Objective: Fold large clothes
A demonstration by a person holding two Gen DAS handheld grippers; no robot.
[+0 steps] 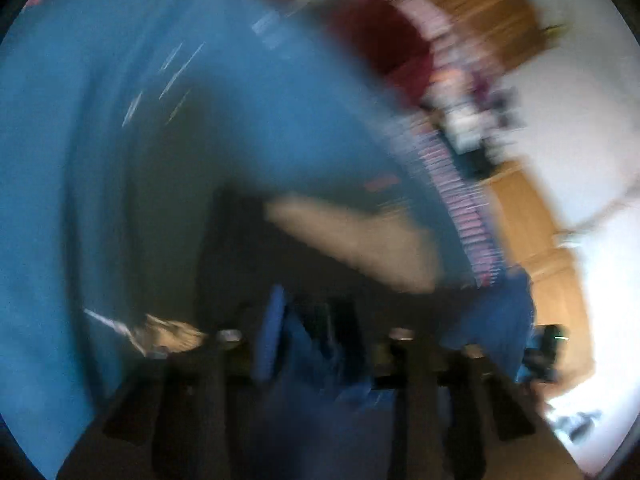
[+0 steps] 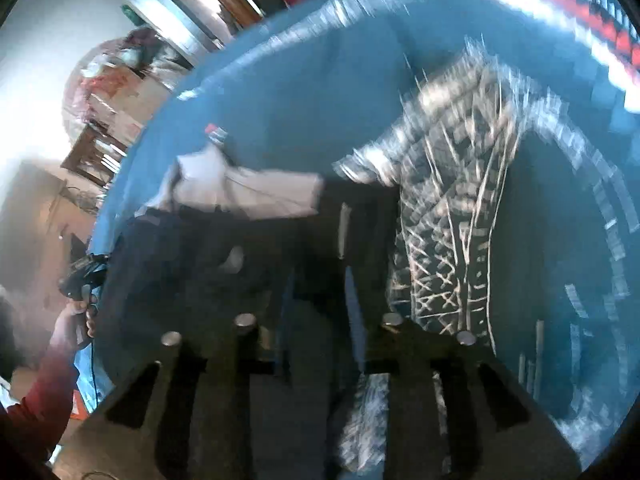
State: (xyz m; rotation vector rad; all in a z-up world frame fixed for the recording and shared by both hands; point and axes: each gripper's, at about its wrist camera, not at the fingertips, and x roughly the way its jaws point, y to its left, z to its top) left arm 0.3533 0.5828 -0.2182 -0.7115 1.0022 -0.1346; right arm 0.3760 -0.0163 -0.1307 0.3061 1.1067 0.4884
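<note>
Motion blurs both views. A large dark garment (image 2: pixel 248 272) with a white criss-cross pattern (image 2: pixel 452 216) and a pale inner panel (image 2: pixel 248 188) lies across a blue sheet (image 2: pixel 300 80). My right gripper (image 2: pixel 320 300) is shut on a dark fold of it. In the left wrist view the same dark garment (image 1: pixel 224 240) shows a tan patch (image 1: pixel 352 240) over the blue sheet (image 1: pixel 100 120). My left gripper (image 1: pixel 310 332) is shut on a bluish fold of the garment. More of that cloth bunches to the right (image 1: pixel 496 312).
A striped cover edge (image 1: pixel 460 200) borders the sheet, with wooden flooring (image 1: pixel 532 216) and a dark red cloth (image 1: pixel 384 40) beyond. At the right wrist view's left edge a hand (image 2: pixel 74 316) in a red sleeve (image 2: pixel 36 408) holds the other tool. Cluttered shelves (image 2: pixel 112 80) stand behind.
</note>
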